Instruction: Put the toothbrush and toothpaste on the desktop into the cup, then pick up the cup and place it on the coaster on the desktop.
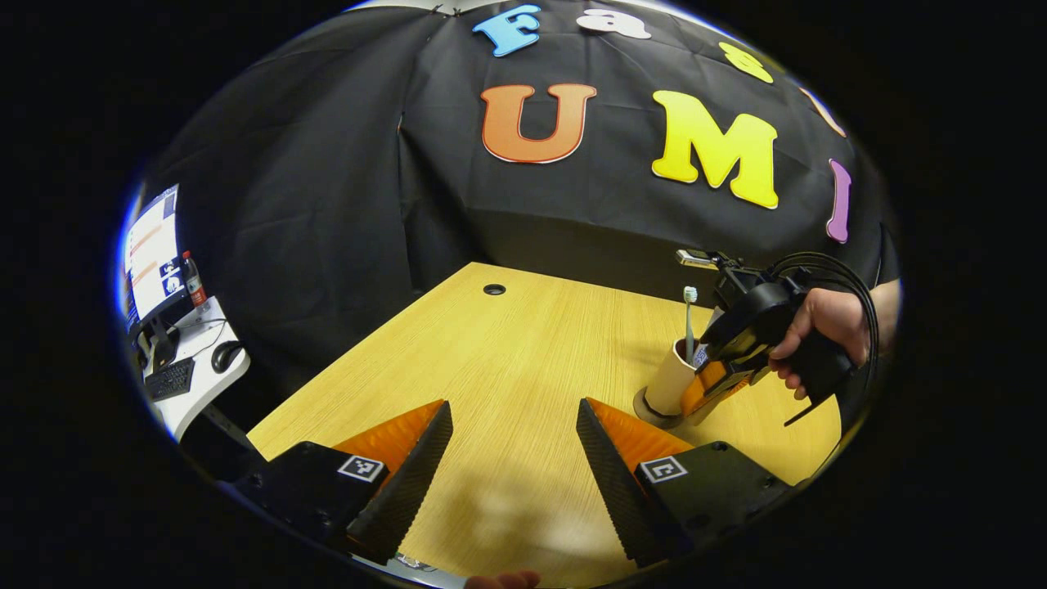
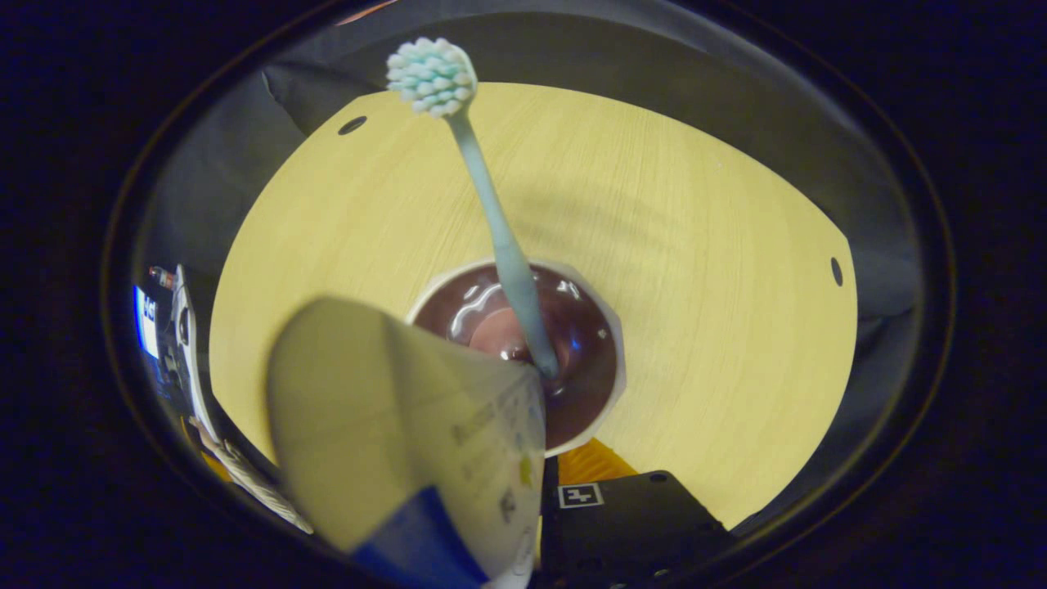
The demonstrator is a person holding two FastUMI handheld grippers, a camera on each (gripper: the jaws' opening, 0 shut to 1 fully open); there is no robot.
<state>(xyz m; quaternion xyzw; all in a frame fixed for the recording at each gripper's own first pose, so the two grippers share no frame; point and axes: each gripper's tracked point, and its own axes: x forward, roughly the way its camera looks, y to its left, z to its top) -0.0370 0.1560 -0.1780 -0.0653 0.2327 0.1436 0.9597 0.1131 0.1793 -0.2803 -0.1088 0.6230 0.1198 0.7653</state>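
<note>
Right tool (image 2: pixel 536 491) is ours for this bit, and it's got the toothpaste (image 2: pixel 409 442) pinched between its fingers, tube hanging right over the cup (image 2: pixel 609 360) and partly covering the near side of the rim. Tube's long axis points down toward the cup mouth but tilted, lower end looks just about at the rim; we can't tell if it's actually inside yet. Toothbrush (image 2: pixel 491 213) is already standing in the cup, bristles up, leaning away from us, so the tube has to slide in beside its handle.

From the left gripper view the cup (image 1: pixel 669 380) sits near the right edge of the tabletop (image 1: pixel 507 360), seemingly already on a dark round coaster (image 1: pixel 650 413). Left tool (image 1: pixel 514 442) is spread wide with nothing in it, well apart toward the near edge. So the right one's clearly closer.
</note>
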